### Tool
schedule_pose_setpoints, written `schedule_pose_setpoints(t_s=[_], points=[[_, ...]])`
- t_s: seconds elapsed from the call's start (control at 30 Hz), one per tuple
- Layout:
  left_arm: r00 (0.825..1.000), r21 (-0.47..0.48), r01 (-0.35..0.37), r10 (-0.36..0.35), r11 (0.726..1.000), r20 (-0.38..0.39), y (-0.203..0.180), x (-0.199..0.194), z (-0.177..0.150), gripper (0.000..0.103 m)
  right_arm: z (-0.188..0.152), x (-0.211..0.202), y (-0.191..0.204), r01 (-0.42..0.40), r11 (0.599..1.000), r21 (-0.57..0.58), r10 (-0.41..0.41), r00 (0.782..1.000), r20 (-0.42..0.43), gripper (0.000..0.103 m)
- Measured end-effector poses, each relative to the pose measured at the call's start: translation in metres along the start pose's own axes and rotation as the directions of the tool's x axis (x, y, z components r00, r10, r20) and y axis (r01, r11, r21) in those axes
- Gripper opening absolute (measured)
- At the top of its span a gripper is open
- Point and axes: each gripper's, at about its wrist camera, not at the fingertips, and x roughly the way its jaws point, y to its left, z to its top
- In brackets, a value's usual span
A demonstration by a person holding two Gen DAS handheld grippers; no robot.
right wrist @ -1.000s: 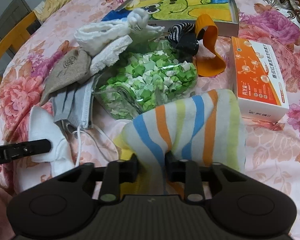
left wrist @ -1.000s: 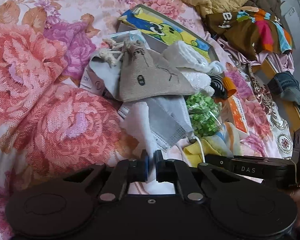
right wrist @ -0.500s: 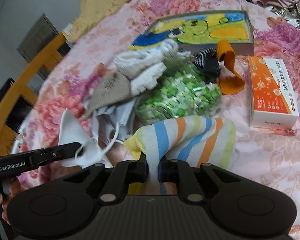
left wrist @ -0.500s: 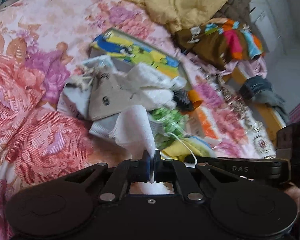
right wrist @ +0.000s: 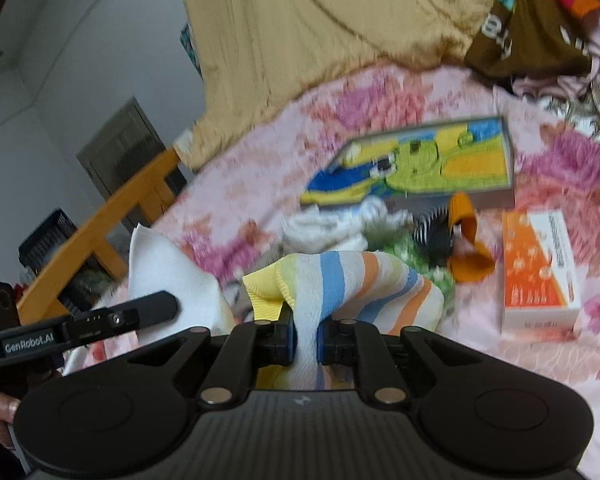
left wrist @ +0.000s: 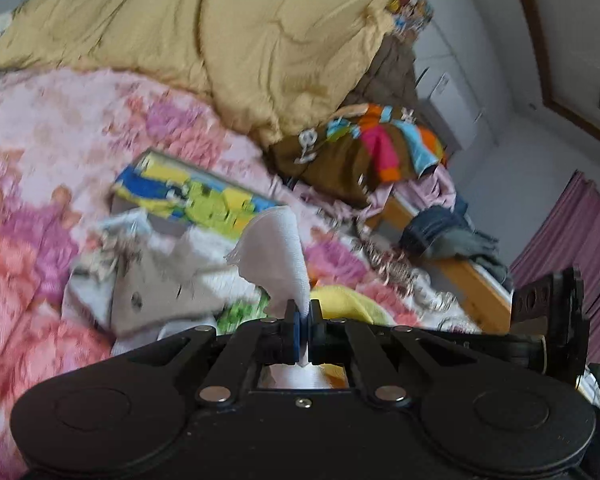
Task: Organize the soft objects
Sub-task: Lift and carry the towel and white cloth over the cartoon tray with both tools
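The left gripper (left wrist: 304, 316) pinches a white cloth (left wrist: 278, 254) and the right gripper (right wrist: 305, 338) a striped towel (right wrist: 356, 288), both above the bed (right wrist: 440, 92); its wooden edge (right wrist: 100, 236) lies left.

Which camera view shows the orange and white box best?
The right wrist view. There the orange and white box lies fully in sight on the floral bedspread, to the right of the striped towel held in the right gripper. In the left wrist view the box cannot be made out; the blurred pile and white cloth cover that area.
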Motion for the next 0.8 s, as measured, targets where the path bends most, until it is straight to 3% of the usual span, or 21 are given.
schedule_pose_setpoints(t_s=[0.23, 0.43, 0.8], points=[[0.998, 0.032, 0.016, -0.018, 0.999, 0.058, -0.009, 0.013, 0.041, 0.002, 0.031, -0.003, 0.002, 0.023, 1.0, -0.016, -0.021, 0.997, 0.075, 0.011], [0.994, 0.027, -0.012, 0.009, 1.0, 0.108, 0.001, 0.043, 0.089, 0.003, 0.07, 0.02, -0.004, 0.063, 0.997, -0.043, -0.058, 0.993, 0.106, 0.011], [0.993, 0.021, -0.073, 0.071, 0.997, 0.091, 0.041, 0.165, 0.143, 0.003, 0.133, 0.106, -0.057, 0.167, 0.985, 0.045, -0.172, 0.971, 0.166, 0.011]])
